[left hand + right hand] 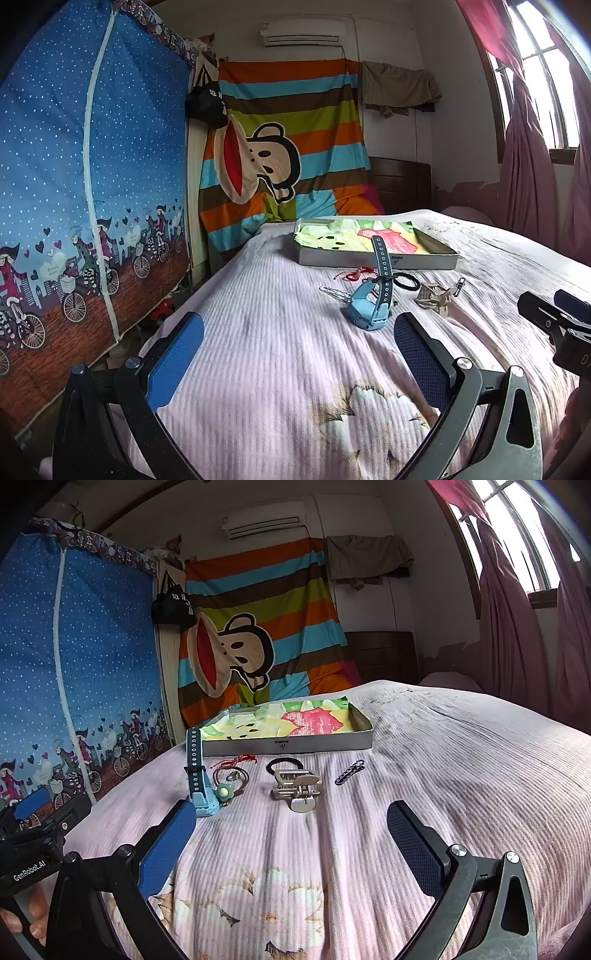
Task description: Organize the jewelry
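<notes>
A shallow grey box [288, 745] lined with colourful cloth lies on the pink bedspread; it also shows in the left wrist view [376, 258]. In front of it lie a blue watch [201, 794] with its strap upright, seen in the left wrist view too [371, 308], a red string bracelet [236, 760], a hair tie with a green flower [224, 791], a black hair tie [286, 763], a metal hair claw [297, 788] and a small black clip [350, 771]. My left gripper [299, 341] is open just short of the watch. My right gripper [291, 830] is open just short of the claw.
A blue fabric wardrobe [92, 184] stands left of the bed. A striped monkey sheet [288, 147] hangs at the far wall. Pink curtains and a window [517, 590] are on the right. The right gripper's body [554, 317] shows at the right edge of the left wrist view.
</notes>
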A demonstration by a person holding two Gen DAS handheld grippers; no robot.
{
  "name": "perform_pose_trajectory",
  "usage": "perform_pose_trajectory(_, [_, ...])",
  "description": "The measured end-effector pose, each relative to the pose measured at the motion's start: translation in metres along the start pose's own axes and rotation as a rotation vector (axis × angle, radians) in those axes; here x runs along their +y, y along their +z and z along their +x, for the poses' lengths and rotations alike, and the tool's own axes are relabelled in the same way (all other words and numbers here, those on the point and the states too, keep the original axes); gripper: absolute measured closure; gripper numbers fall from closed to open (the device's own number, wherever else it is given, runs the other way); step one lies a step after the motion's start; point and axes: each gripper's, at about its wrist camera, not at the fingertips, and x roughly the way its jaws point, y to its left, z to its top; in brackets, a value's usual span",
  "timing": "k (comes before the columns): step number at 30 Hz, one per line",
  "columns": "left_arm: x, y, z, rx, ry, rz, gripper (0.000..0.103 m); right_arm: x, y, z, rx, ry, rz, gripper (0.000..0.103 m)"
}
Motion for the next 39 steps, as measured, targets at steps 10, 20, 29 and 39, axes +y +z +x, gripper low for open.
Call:
perform_pose_trajectory(10, [0.000, 0.000, 0.000, -0.003, 0.004, 0.006, 0.002, 0.000, 0.000, 0.000, 0.000, 0.000, -0.001, 0.000])
perform_pose_trajectory(20, [-0.005, 0.003, 0.001, -0.003, 0.007, 0.013, 0.002, 0.001, 0.000, 0.000, 0.000, -0.001, -0.002, 0.000])
perform_pose_trajectory(29, [-0.006, 0.011, 0.005, -0.002, 0.006, 0.011, 0.002, 0.001, 0.000, 0.000, 0.001, 0.000, -0.002, 0.000])
perform_pose_trajectory(39, [-0.010, 0.009, -0.002, -0.006, 0.008, 0.018, 0.002, 0.001, 0.000, 0.000, 0.001, 0.000, -0.002, 0.000])
